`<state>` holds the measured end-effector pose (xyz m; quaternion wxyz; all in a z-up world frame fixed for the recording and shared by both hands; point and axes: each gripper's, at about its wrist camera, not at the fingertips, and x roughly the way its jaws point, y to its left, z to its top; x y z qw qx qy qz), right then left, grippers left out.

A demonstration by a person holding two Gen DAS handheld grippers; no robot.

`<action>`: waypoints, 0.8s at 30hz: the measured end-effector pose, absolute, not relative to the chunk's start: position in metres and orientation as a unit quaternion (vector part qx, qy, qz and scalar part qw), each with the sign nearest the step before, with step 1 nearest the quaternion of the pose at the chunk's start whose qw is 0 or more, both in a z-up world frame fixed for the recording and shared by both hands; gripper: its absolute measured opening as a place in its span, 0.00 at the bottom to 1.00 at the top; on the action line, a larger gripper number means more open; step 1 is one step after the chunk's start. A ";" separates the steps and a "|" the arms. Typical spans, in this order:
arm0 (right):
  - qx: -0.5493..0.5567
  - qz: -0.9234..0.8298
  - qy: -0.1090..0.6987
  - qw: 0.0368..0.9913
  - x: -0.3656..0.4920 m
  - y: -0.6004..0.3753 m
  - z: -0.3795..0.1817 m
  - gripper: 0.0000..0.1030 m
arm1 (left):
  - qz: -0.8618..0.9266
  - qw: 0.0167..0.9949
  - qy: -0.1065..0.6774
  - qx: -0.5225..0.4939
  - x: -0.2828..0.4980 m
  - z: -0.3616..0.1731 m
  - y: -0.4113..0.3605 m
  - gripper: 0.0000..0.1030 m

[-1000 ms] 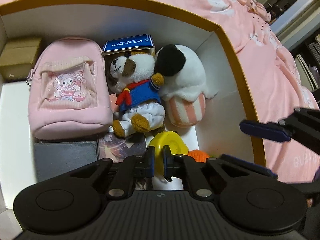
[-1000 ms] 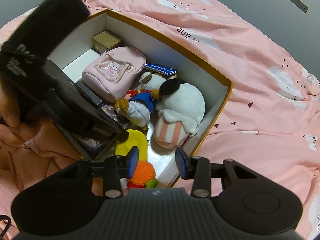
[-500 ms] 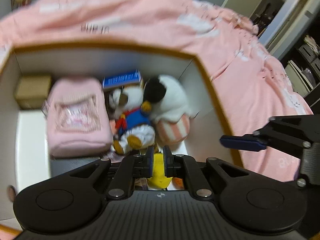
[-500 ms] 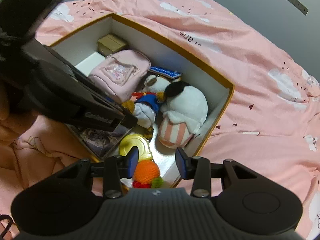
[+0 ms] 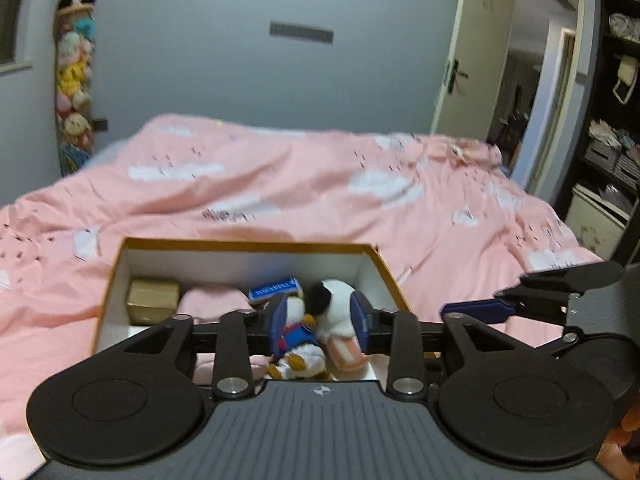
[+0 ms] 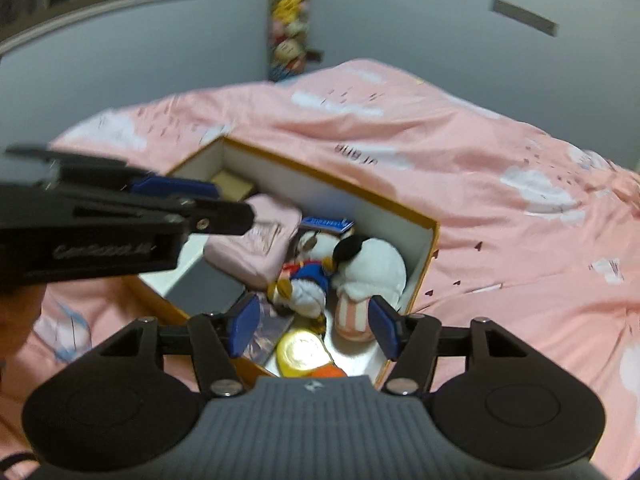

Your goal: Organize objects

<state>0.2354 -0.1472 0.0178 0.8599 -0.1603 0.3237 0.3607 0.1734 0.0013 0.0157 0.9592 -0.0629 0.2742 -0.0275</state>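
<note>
Left tool [image 5: 318,322] hangs above the near end of the box [image 5: 240,247], jaws spread and just opened further, nothing between them. Right tool [image 6: 312,328] likewise spread, jaws just widened, nothing pinched; it sits over the box's near corner.

Box: orange-rimmed, white inside, lying on the pink bedspread [image 5: 320,184]. In the right wrist view it runs from 10 o'clock to 5 o'clock.

Contents, right wrist view:
- small brown carton [image 6: 232,184] at the far end, 10 o'clock
- pink pouch [image 6: 260,248] beside it, toward centre
- dog plush in blue jacket [image 6: 304,280] at centre, touching the pouch's edge
- black-and-white plush with striped base [image 6: 368,272] at 3 o'clock of the dog, pressed against the right wall
- blue card box [image 6: 326,223] behind both plushes, against the far long wall
- dark flat item [image 6: 208,288] and a glossy booklet [image 6: 268,336] along the left wall
- yellow disc [image 6: 304,354] and an orange knitted piece [image 6: 330,372] at the near end, directly below the right tool.

Open room: a bare white strip of floor shows left of the pouch; the right half is packed to the wall. Bedspread lies open on all sides of the rim. The left tool's arm crosses the right wrist view at 9 o'clock, above the box's left wall.
</note>
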 end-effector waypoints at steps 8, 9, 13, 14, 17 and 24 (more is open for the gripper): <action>-0.037 0.301 0.314 0.900 0.221 -0.162 0.004 0.67 | 0.027 0.964 0.260 -0.055 0.158 -0.002 0.009 0.56; -0.029 0.299 0.310 0.902 0.220 -0.162 0.002 0.68 | 0.032 0.963 0.261 -0.054 0.157 -0.005 0.010 0.56; -0.006 0.276 0.292 0.916 0.214 -0.164 -0.002 0.72 | 0.052 0.962 0.261 -0.057 0.155 -0.016 0.012 0.58; 0.000 0.271 0.288 0.918 0.213 -0.164 -0.005 0.73 | 0.055 0.962 0.259 -0.057 0.153 -0.019 0.012 0.58; 0.011 0.266 0.292 0.919 0.212 -0.163 -0.014 0.74 | 0.065 0.961 0.261 -0.057 0.153 -0.027 0.013 0.61; 0.001 0.261 0.302 0.917 0.214 -0.155 -0.031 0.74 | 0.087 0.960 0.263 -0.050 0.153 -0.042 0.014 0.62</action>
